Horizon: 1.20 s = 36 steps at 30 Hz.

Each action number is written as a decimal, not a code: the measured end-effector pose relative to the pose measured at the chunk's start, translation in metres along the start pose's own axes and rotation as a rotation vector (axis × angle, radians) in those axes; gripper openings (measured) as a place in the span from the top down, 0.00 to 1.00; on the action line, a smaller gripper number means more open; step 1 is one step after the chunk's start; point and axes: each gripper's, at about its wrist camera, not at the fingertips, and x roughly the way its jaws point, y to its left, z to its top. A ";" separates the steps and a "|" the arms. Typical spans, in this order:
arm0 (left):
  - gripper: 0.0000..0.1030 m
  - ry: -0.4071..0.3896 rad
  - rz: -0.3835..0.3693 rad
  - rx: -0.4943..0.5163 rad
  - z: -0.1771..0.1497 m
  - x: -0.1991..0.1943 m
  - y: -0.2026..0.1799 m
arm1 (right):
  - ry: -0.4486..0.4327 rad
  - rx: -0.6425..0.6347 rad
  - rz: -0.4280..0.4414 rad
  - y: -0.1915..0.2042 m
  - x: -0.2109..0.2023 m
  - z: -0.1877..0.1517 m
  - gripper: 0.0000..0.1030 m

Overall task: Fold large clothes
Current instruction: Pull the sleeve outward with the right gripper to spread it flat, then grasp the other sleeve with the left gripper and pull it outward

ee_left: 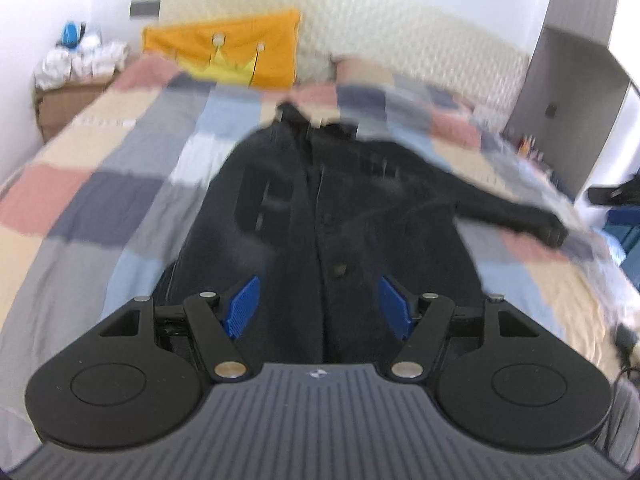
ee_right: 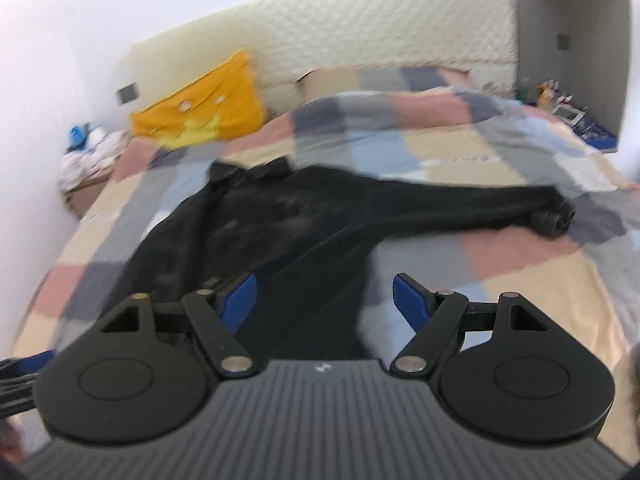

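Patchwork bed [ee_left: 100, 168] carries a dark jacket [ee_left: 320, 200] lying face up, one sleeve [ee_right: 480, 204] stretched out. Left tool [ee_left: 318, 306] and right tool [ee_right: 324, 300] hover open, empty; folding seems barely begun.

No readable text, label or number anywhere.

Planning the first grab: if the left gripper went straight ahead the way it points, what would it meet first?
Most likely the black jacket. The left gripper is open, and the button front fills the gap between its blue fingers. Blur hides the depth; the patchwork bedspread lies beneath.
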 end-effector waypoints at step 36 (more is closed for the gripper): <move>0.96 0.284 -0.005 0.007 -0.018 0.088 0.056 | 0.014 -0.094 0.107 0.117 -0.057 -0.008 0.17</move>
